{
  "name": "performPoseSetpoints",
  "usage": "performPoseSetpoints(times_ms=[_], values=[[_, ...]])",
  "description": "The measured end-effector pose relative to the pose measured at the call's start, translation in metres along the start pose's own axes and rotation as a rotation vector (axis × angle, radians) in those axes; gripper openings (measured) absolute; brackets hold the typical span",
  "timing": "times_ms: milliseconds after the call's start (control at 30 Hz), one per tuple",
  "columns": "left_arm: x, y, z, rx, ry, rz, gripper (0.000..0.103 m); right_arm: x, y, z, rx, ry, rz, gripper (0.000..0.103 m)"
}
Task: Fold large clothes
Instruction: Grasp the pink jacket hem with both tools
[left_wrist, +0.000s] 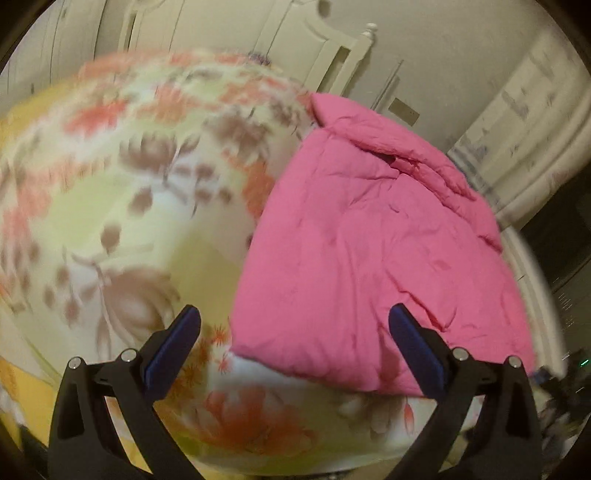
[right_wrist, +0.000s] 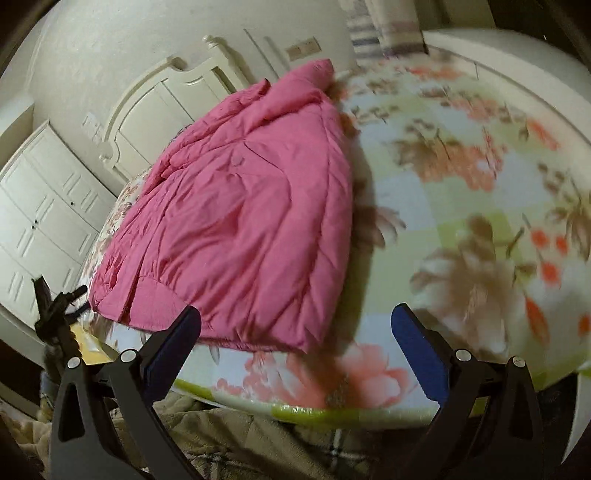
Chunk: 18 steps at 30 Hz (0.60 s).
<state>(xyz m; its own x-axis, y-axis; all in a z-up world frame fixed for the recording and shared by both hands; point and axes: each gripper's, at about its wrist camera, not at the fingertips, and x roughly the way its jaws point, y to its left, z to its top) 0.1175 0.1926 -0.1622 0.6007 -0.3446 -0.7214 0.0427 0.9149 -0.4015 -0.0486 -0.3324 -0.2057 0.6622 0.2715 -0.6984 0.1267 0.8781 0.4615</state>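
A pink padded jacket (left_wrist: 373, 251) lies on a bed with a floral sheet (left_wrist: 122, 192), folded in lengthwise with its collar at the far end. In the right wrist view the same pink jacket (right_wrist: 236, 221) fills the left half of the floral sheet (right_wrist: 461, 206), and a sleeve cuff rests near its front hem. My left gripper (left_wrist: 293, 325) hangs open just above the jacket's near hem, holding nothing. My right gripper (right_wrist: 295, 325) is open too, over the hem's right corner, and nothing is between its blue pads (right_wrist: 417, 347).
A cream headboard (right_wrist: 162, 99) and a white wardrobe (right_wrist: 40, 206) stand behind the bed. A curtain (left_wrist: 532, 122) hangs at the right in the left wrist view. A plaid blanket (right_wrist: 266, 446) lies below the bed's front edge. A dark tripod-like stand (right_wrist: 55, 317) is at the left.
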Motion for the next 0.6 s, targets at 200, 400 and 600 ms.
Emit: performPoseSetpoints(times_ms=[200,400,600], values=[[0.014,0.0,-0.005,-0.03,0.03,-0.066,0.1,0.012,0.009,0.005,0.0,0.042,0.022,0.099],[0.028,-0.012,0.002,-0.017,0.067,-0.124,0.1,0.023,0.016,0.01,0.02,0.056,0.117,0.099],[0.045,-0.003,0.019,-0.068,0.055,-0.119,0.101,0.029,0.01,0.02,0.072,0.047,0.196,0.099]])
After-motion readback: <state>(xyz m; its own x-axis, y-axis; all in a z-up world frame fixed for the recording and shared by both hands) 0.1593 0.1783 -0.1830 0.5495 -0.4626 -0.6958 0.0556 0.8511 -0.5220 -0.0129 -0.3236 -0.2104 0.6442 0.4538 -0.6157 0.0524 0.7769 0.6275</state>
